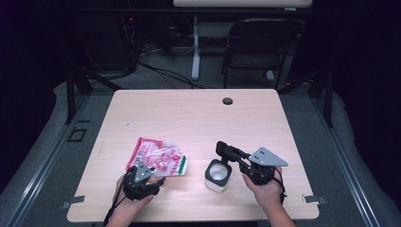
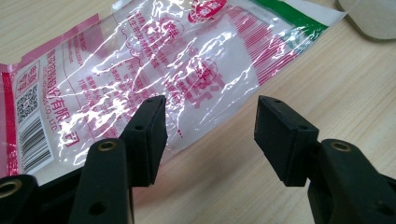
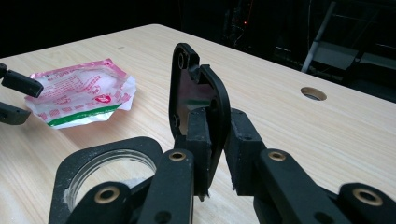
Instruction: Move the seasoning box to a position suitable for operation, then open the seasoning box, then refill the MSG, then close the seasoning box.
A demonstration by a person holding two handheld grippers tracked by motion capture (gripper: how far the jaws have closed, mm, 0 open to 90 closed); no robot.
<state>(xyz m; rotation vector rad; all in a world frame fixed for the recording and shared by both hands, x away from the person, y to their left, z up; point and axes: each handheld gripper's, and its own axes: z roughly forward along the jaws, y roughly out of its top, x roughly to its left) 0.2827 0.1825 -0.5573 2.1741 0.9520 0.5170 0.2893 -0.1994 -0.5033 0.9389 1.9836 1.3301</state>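
A crinkled clear plastic bag (image 1: 158, 161) with pink and green print lies flat on the wooden table, left of centre. My left gripper (image 1: 156, 180) rests at its near edge, open, jaws straddling the bag's rim (image 2: 140, 60) with nothing between them (image 2: 210, 126). My right gripper (image 1: 241, 161) is shut on a flat black lid (image 1: 226, 150), held upright on edge (image 3: 196, 84) just above and behind a small white container (image 1: 217, 175). The container's round black-rimmed mouth (image 3: 93, 158) is uncovered. The bag (image 3: 84, 95) and the left gripper (image 3: 18, 99) show farther off in the right gripper view.
A round cable hole (image 1: 228, 100) sits near the table's far edge. Behind the table stand a dark folding chair (image 1: 260, 42) and a white post (image 1: 195, 47) with cables on the floor. The container's pale side (image 2: 373, 16) lies just beyond the bag.
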